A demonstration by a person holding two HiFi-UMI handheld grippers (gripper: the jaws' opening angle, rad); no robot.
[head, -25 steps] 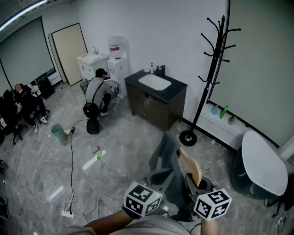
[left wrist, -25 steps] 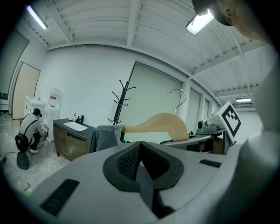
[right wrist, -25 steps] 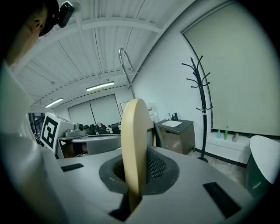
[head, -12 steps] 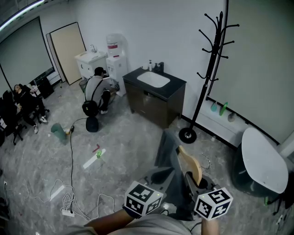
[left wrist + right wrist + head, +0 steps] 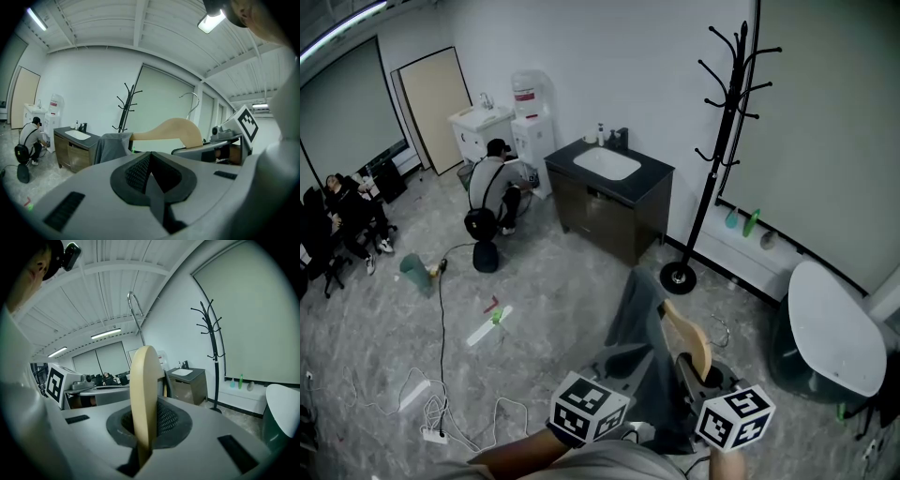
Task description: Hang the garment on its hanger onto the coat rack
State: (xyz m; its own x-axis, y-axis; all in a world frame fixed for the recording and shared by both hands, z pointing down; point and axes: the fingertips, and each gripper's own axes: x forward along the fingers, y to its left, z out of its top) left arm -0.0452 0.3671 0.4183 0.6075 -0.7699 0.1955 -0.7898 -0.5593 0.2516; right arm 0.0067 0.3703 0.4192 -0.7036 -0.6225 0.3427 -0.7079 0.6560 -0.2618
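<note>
A wooden hanger [image 5: 689,336] with a metal hook [image 5: 135,314] carries a grey garment [image 5: 636,330] that droops toward the floor. My right gripper [image 5: 697,375] is shut on the hanger's wooden arm [image 5: 143,394]. Just to its left, my left gripper [image 5: 615,371] is by the garment's lower folds; its jaws [image 5: 151,171] are shut and I see nothing between them. From the left gripper view the hanger [image 5: 171,131] and garment [image 5: 111,146] lie just beyond the jaws. The black coat rack [image 5: 718,150] stands by the wall, well ahead of both grippers, its base [image 5: 678,277] on the floor.
A dark sink cabinet [image 5: 609,199] stands left of the rack. A person [image 5: 492,190] crouches by a water dispenser [image 5: 528,105]. A white round seat [image 5: 830,328] is at the right. Cables [image 5: 441,412] trail over the floor at the left.
The head view has drifted a little, so the rack and cabinet sit slightly further left. Both grippers and the hanger hold the same places in the picture.
</note>
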